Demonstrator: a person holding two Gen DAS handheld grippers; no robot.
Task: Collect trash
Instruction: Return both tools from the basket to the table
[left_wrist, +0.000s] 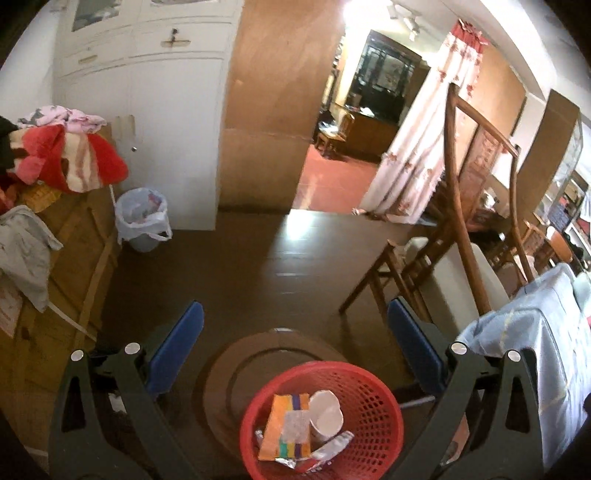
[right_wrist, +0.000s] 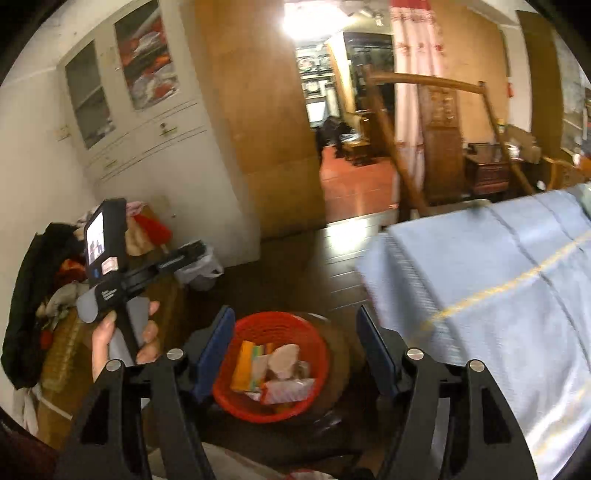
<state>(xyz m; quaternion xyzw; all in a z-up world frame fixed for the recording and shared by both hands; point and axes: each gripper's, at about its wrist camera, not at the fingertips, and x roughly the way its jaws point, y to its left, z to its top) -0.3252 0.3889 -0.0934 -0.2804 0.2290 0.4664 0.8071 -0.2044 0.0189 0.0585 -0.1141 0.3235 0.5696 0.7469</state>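
A red mesh basket (left_wrist: 373, 398) stands on a round wooden stool (left_wrist: 236, 354). It holds an orange striped packet (left_wrist: 284, 424), a white paper cup (left_wrist: 327, 410) and a silver wrapper (left_wrist: 332, 448). My left gripper (left_wrist: 295, 325) is open and empty, above and behind the basket. The right wrist view shows the same basket (right_wrist: 314, 391) with the packet (right_wrist: 245, 363) and crumpled wrappers (right_wrist: 286, 389). My right gripper (right_wrist: 295, 328) is open and empty above it. The left gripper's body (right_wrist: 110, 258) shows at the left, held in a hand.
A lined bin (left_wrist: 142, 221) stands by the white cupboard (left_wrist: 166, 110). Clothes (left_wrist: 62, 155) are piled on a wooden chest at the left. A wooden chair (left_wrist: 424, 266) and a table with a blue cloth (right_wrist: 498, 295) are at the right. Dark floor (left_wrist: 240, 266) lies ahead.
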